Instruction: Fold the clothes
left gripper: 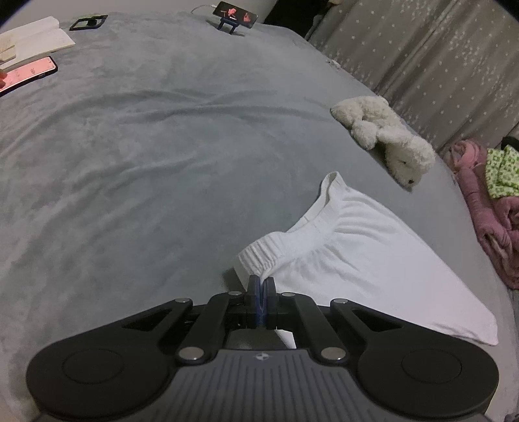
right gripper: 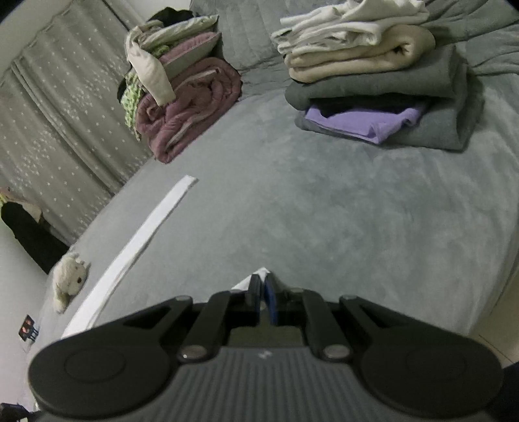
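Note:
A white garment (left gripper: 363,263) with a ribbed elastic waistband lies on the grey bed, spread toward the right in the left wrist view. My left gripper (left gripper: 261,282) is shut on the near end of that waistband. In the right wrist view my right gripper (right gripper: 262,282) is shut on a white corner of the garment (right gripper: 261,272). The garment's edge (right gripper: 136,246) shows there as a long thin white strip running away to the left.
A white plush toy (left gripper: 386,136) lies by the bed's edge near the starred curtain (left gripper: 438,58). Phones (left gripper: 233,13) and a book (left gripper: 35,39) sit at the far side. A folded stack (right gripper: 379,81) and a rolled pink blanket pile (right gripper: 181,97) stand on the grey cover (right gripper: 324,211).

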A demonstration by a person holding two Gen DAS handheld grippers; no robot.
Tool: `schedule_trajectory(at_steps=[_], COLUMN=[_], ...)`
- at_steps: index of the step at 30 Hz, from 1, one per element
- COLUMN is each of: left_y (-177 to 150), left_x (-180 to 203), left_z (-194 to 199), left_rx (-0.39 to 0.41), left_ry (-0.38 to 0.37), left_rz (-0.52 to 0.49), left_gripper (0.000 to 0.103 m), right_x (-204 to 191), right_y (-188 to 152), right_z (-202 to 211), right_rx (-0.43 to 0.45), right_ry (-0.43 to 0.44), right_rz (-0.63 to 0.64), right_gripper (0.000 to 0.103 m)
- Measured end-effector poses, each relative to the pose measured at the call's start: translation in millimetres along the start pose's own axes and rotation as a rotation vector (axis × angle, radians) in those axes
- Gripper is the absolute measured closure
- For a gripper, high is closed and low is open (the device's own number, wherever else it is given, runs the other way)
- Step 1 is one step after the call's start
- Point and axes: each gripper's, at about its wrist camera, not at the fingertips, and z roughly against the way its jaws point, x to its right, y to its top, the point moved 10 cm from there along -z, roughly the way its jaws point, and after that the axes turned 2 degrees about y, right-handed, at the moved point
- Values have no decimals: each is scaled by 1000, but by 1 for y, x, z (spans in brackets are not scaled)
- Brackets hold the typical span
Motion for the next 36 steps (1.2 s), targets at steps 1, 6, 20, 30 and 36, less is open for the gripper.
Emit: schedule_trajectory(at_steps=[1, 6, 20, 30, 36], left_y=[-1, 2, 11, 16, 10], left_x=[0, 5, 26, 29, 21], left_z=[-1, 5, 21, 25, 31], left_rx=[-4, 21, 57, 12, -11], left_ry=[4, -12, -20, -70, -35], left_rz=[-3, -8, -28, 98, 138], left_gripper=[103, 103, 103, 103, 103], right_x=[1, -2, -33, -41, -47], right_y=[-1, 2, 34, 53, 61], right_z=[-1, 0, -15, -21, -8], right_rx=[-4, 10, 57, 103, 169], right_ry=[-3, 8, 10, 8, 32], right_rz=[-1, 11, 57, 47, 44], right_gripper=[98, 98, 98, 98, 98])
